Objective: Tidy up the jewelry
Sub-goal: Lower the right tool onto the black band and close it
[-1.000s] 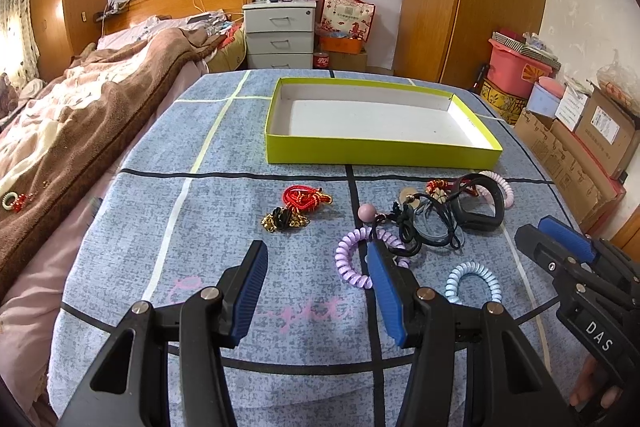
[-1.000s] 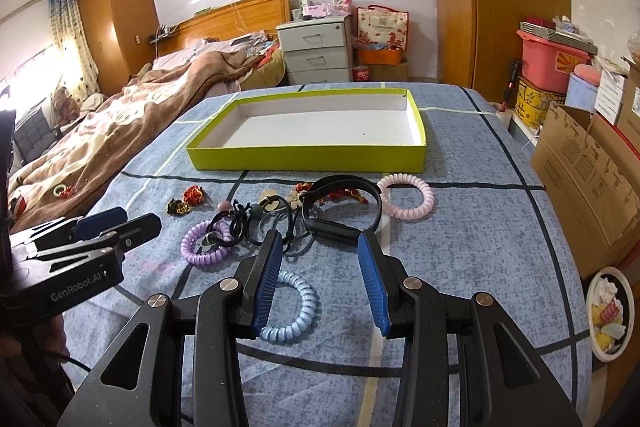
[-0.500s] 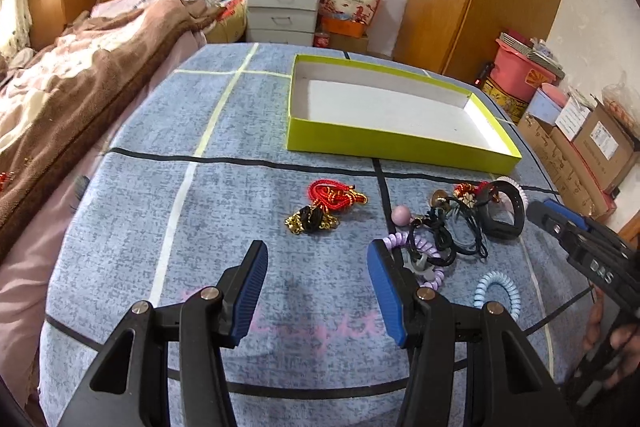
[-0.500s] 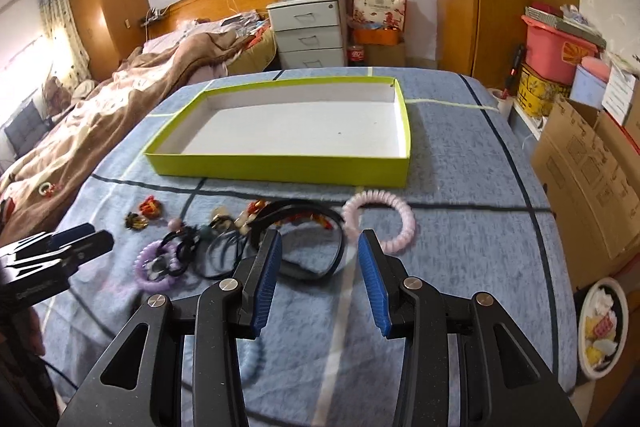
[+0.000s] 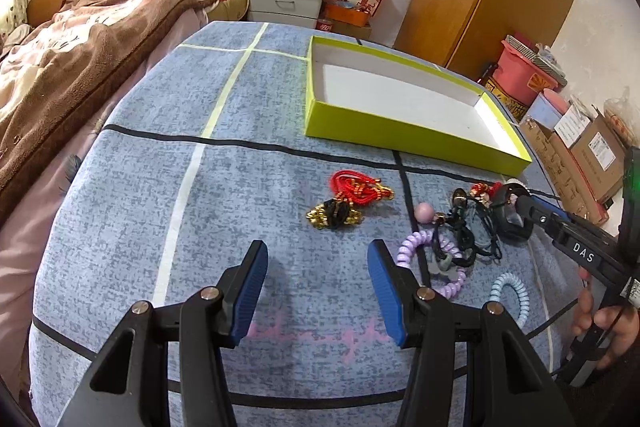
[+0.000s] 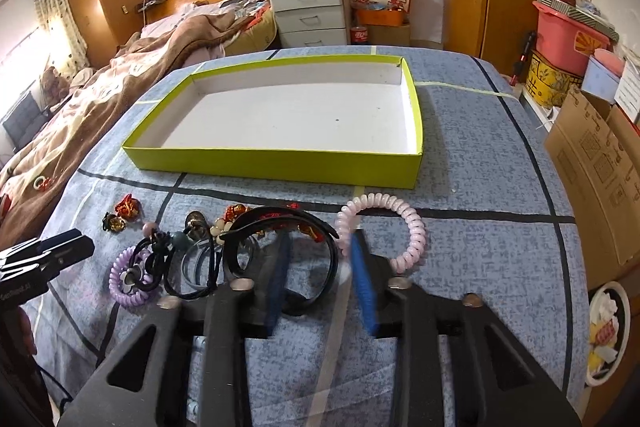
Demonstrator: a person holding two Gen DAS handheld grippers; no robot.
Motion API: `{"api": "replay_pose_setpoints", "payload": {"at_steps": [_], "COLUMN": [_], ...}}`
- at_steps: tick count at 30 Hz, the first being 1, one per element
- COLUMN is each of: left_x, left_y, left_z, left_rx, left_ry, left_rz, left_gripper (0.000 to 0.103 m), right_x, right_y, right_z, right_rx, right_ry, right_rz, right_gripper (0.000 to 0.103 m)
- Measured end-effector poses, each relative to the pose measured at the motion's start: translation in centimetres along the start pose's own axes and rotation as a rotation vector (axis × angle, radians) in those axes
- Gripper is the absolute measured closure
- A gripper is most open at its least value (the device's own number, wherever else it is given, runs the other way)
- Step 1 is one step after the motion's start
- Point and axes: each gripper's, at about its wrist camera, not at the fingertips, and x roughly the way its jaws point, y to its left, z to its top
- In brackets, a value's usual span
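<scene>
The right gripper [image 6: 318, 279], jaws just closing, straddles the black band [image 6: 280, 259], its long axis running toward the tray [image 6: 280, 163]; left gripper [image 5: 316, 291] gapes.

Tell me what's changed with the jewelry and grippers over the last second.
The right gripper moved forward over the black band, and its fingers have just been closing with the band's rim between them. The left gripper, open, edged toward the red and gold charms. Nothing else shifted; the green tray stays empty.

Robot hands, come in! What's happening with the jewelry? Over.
Left gripper open, empty. Right gripper jaws just closing around black band, not pinching yet. Green box empty. Pink coil crowds the band.
</scene>
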Motion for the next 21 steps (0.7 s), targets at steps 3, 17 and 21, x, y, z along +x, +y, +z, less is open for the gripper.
{"api": "replay_pose_setpoints", "payload": {"at_steps": [3, 17, 21], "left_x": [0.1, 1.6, 2.2], "left_y": [0.2, 0.0, -0.2], "left_z": [0.1, 1.5, 1.8], "left_rx": [-0.003, 0.022, 0.034], "left_ry": [0.006, 0.026, 0.023], "left_rz": [-0.008, -0.02, -0.007], "left_gripper": [0.049, 0.049, 0.049], "right_x": [0.3, -1.4, -2.0], "right_y": [-0.2, -1.5, -1.8], "right_z": [0.0, 0.5, 0.5], "right_rx": [0.01, 0.1, 0.123], "right_ry": [0.013, -0.058, -0.074], "right_rz": [0.001, 0.057, 0.068], "right_gripper": [0.089, 0.095, 0.095]}}
